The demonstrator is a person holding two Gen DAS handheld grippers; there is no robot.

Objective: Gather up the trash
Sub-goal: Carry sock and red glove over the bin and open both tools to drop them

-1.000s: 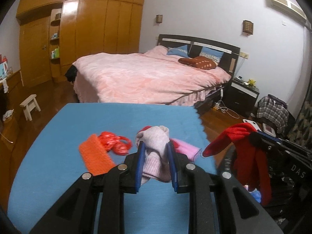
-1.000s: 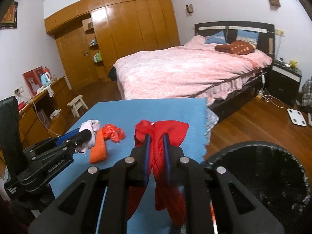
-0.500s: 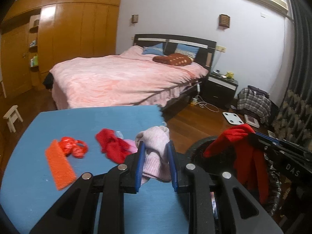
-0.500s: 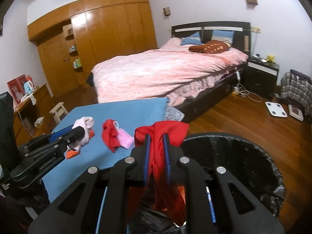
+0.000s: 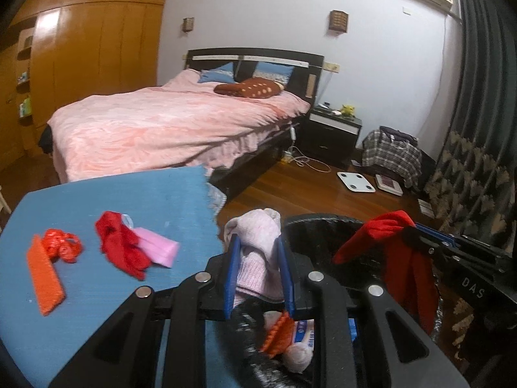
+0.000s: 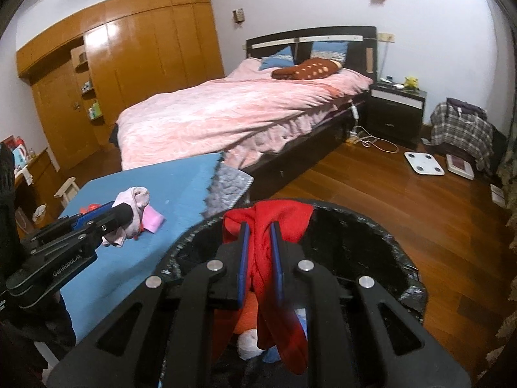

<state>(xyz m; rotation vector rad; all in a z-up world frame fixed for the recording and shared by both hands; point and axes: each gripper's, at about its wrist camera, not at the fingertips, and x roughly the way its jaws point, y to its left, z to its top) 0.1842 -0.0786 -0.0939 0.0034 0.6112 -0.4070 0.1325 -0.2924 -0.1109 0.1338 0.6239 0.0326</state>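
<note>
Both pairs of tongs are loaded. The right tongs [image 6: 258, 255] are clamped on a red cloth [image 6: 268, 223], which hangs low in the centre of the right wrist view, right over the mouth of the black bin [image 6: 397, 258]. The left tongs [image 5: 257, 271] grip a pale pink sock [image 5: 255, 232], sitting centre frame in the left wrist view, at the bin's near-left rim, between the tabletop [image 5: 113, 194] and the opening.

The step, as I read it, is the drop. The red cloth looks ready: its tail dangles inside the rim, so opening wide and clean should let it fall straight in. It's limp fabric, so it may cling to a pad; a small shake would free it.

The sock is the one to watch. It looks to be at the edge rather than over the middle, so I'd carry it further toward the centre of the frame before releasing, or it could drape on the rim or slide back onto the tabletop.

More to collect on the left of the left wrist view: a red rag [image 5: 122, 249] touching a pink piece [image 5: 158, 250], a crumpled red wrapper [image 5: 63, 249], and beside it an orange strip [image 5: 45, 278]. Scraps already lie in the bin.
</note>
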